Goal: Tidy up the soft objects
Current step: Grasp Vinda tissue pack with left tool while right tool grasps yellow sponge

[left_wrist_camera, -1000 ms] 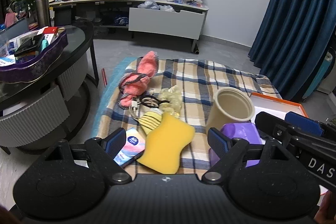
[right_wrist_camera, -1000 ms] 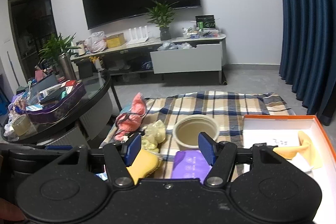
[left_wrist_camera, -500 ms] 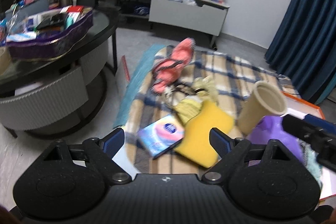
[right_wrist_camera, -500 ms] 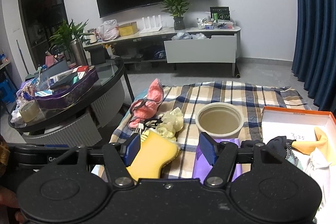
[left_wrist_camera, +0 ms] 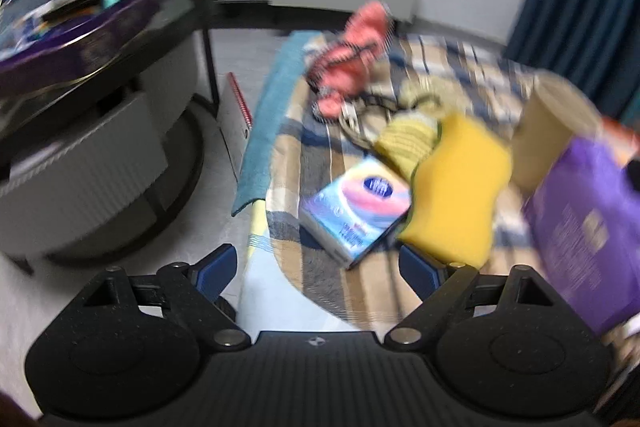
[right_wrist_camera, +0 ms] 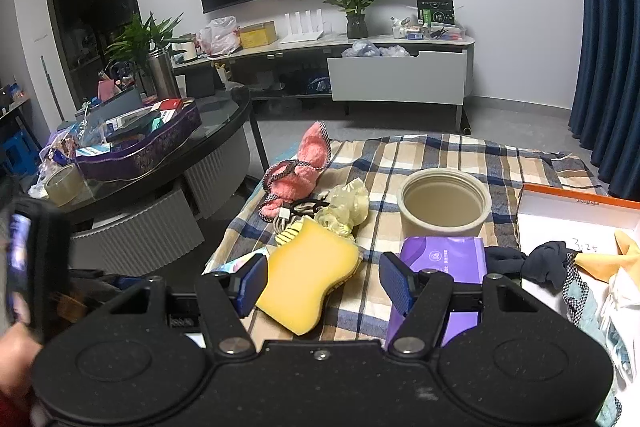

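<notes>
Left hand-held gripper (left_wrist_camera: 316, 269): wide, nothing between the fingers, tilted steeply down over the near left edge of the plaid-covered counter (left_wrist_camera: 344, 291). Directly ahead and just beyond the fingertips: a small tissue pack (left_wrist_camera: 356, 209), flat, turned diagonally, long axis running from near right to far left, one corner pointing back toward the gap. Touching its right side: the yellow sponge (left_wrist_camera: 460, 187), long axis running away and slightly right, partly overlapping a yellow knitted cloth (left_wrist_camera: 404, 141). Blurred view, so exact contact hard to judge.

Right hand-held gripper (right_wrist_camera: 322, 283): also wide and empty, lower over the sponge (right_wrist_camera: 310, 279), which sits between and just beyond its fingers, closer to the left one. Purple pack (right_wrist_camera: 444, 259) behind the right finger.

Likely verdict: tissue pack nearer the left, sponge nearer the right. Orange-rimmed box (right_wrist_camera: 576, 203) with clothes lies to the right.
</notes>
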The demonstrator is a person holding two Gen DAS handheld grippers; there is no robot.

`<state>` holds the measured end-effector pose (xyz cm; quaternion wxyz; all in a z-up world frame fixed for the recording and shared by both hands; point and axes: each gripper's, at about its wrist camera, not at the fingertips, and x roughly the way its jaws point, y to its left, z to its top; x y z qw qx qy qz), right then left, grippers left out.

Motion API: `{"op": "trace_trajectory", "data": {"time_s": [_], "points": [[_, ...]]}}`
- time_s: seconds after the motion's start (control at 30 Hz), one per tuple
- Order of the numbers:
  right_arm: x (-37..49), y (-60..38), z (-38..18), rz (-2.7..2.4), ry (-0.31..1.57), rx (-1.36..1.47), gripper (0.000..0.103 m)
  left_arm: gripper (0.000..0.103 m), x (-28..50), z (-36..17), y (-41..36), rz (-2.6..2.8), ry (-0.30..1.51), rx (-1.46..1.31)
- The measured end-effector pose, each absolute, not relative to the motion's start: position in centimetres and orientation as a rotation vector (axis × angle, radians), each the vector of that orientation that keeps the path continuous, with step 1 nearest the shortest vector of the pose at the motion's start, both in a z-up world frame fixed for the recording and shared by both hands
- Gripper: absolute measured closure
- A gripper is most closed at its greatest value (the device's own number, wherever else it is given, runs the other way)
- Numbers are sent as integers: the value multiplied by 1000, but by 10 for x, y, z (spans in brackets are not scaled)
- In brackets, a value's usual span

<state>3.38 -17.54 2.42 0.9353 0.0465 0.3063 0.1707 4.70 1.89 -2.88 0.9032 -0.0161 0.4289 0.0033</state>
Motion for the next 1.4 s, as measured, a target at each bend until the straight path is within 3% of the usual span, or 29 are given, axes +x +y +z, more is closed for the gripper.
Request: {"op": "trace_trajectory", "data": {"time_s": [0.3, 0.43, 0.5, 0.63, 1.2, 1.4], "points": [[35, -172, 19, 344, 651, 91, 28, 14, 77, -53, 8, -119, 836, 177], [39, -166, 14, 346, 677, 98, 28, 21, 89, -62, 2, -159, 828, 224], [41, -161, 10, 340, 691, 106, 27, 27, 92, -63, 4, -177, 813, 196], [46, -144, 2, 321, 715, 114, 27, 48, 96, -62, 10, -202, 802, 95], [93, -94, -39, 44, 830, 260, 19, 50, 75, -30, 66, -194, 743, -288], [114, -83, -54, -19, 834, 275, 19, 50, 72, -23, 65, -72, 700, -197]]}}
